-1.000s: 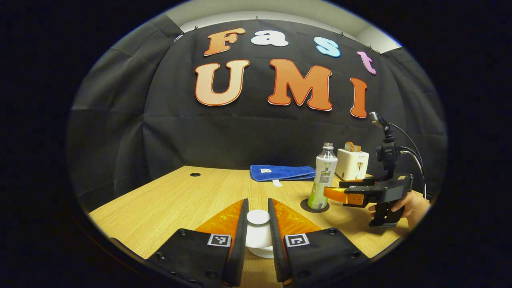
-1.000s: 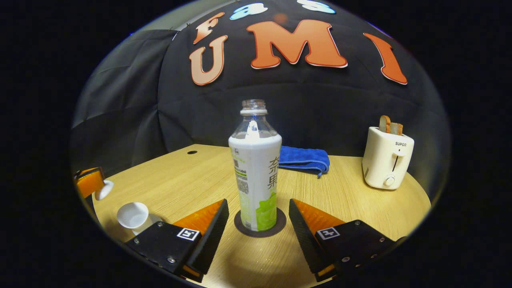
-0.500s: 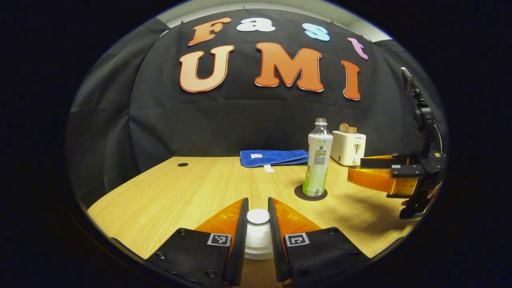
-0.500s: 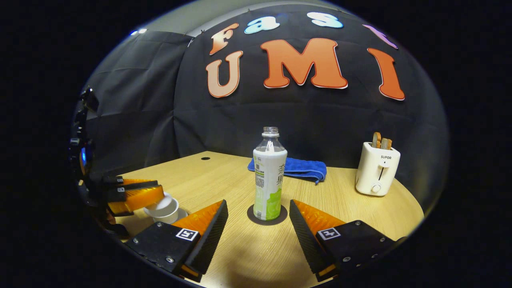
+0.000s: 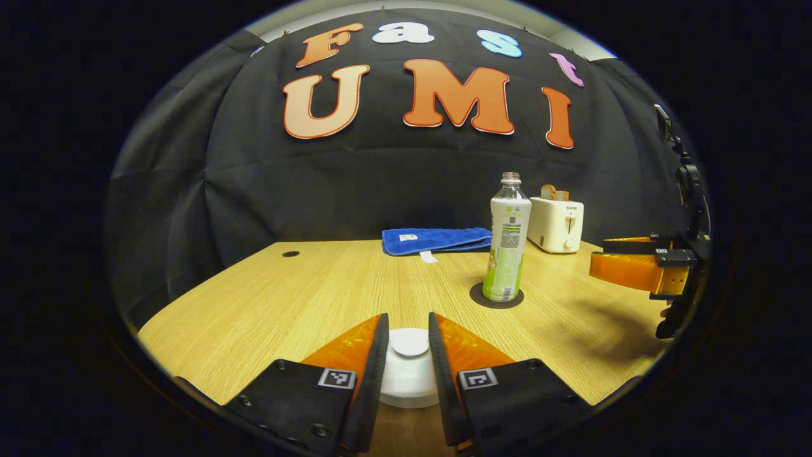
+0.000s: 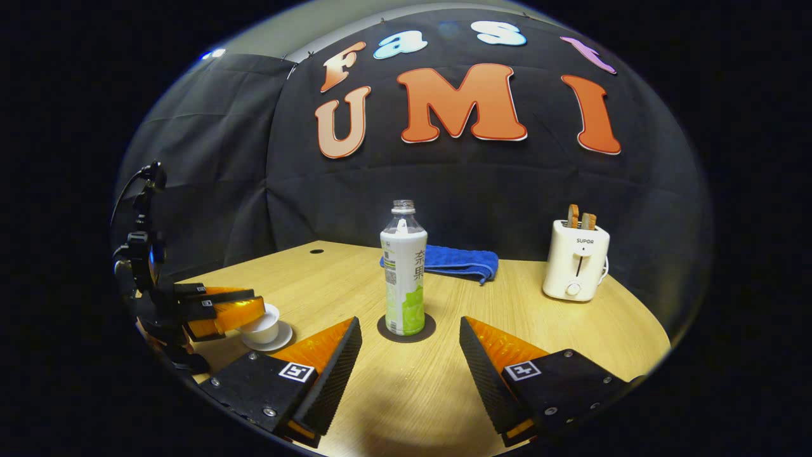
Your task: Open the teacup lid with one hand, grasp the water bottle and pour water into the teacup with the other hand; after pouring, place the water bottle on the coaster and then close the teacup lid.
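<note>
Since a second ago the right gripper [image 6: 410, 355] backed away, spread empty, from the clear green-labelled plastic water bottle [image 6: 404, 277] on its dark round coaster [image 6: 406, 328] at twelve o'clock. Left gripper [image 5: 409, 350] pinched the white ceramic teacup lid [image 5: 410, 343], lowered onto the cup; closing step, release seemed next

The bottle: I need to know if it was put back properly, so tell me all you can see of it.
The bottle is clear plastic with a white and green label sleeve. It has no cap, and its upper part looks empty. It stands upright, centred on the dark round coaster on the table. Nothing else touches it; the right gripper is open and well short of it.
</note>
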`<state>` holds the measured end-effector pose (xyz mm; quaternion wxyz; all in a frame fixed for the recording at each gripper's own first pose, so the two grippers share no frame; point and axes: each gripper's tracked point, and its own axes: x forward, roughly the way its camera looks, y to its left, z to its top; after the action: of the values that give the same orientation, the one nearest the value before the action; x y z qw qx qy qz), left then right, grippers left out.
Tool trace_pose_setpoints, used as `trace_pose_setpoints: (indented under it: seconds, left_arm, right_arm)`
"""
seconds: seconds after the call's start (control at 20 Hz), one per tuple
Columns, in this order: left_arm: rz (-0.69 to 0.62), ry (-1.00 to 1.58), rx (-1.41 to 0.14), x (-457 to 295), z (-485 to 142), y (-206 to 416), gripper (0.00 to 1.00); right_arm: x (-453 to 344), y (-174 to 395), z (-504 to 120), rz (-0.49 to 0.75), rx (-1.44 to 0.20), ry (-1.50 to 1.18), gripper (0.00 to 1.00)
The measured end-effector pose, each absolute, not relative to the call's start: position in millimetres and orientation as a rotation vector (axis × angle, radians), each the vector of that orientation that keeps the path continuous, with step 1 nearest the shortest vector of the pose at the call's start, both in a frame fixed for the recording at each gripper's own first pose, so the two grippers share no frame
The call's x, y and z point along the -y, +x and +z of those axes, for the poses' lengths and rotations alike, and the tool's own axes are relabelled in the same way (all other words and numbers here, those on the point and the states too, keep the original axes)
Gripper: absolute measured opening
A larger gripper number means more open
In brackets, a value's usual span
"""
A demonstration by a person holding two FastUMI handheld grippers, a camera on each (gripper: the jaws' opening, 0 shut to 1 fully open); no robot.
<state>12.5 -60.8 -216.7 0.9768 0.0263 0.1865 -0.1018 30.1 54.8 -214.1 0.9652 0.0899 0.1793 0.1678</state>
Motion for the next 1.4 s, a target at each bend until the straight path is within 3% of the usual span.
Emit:
trace_pose_setpoints:
  seconds: [0.3, 0.4, 0.65, 0.85, 0.95, 1.0, 1.05, 1.15, 1.3, 1.4]
  left_arm:
    - [-0.158, 0.041, -0.270, 60, -167, 23, 0.80]
    - [-0.159, 0.027, -0.234, 65, -142, 26, 0.77]
    - [-0.152, 0.031, -0.141, 70, -83, 26, 0.93]
    - [-0.147, 0.029, -0.071, 74, -48, 22, 0.94]
    - [-0.143, 0.034, -0.057, 76, -39, 21, 0.92]
    - [-0.140, 0.029, -0.050, 76, -36, 21, 0.96]
    - [-0.122, 0.016, -0.041, 71, -30, 20, 0.92]
    - [-0.106, -0.005, -0.022, 65, -19, 20, 0.98]
    - [-0.086, -0.010, 0.000, 55, -9, 17, 0.94]
    - [-0.083, -0.011, 0.011, 52, -7, 16, 0.99]
  right_arm:
    - [-35, 20, -174, 0.296, -0.276, 0.190, 0.94]
    - [-33, 18, -156, 0.293, -0.235, 0.193, 0.93]
    - [-21, 13, -116, 0.258, -0.145, 0.196, 0.94]
    - [-3, 20, -98, 0.156, -0.074, 0.191, 0.94]
    - [-10, 19, -95, 0.158, -0.075, 0.190, 0.94]
    - [-8, 19, -92, 0.154, -0.073, 0.186, 0.94]
    - [-6, 18, -89, 0.145, -0.071, 0.185, 0.94]
    - [-9, 15, -83, 0.158, -0.072, 0.203, 0.94]
    - [-12, 11, -73, 0.176, -0.064, 0.227, 0.94]
    - [-11, 10, -67, 0.172, -0.046, 0.216, 0.94]
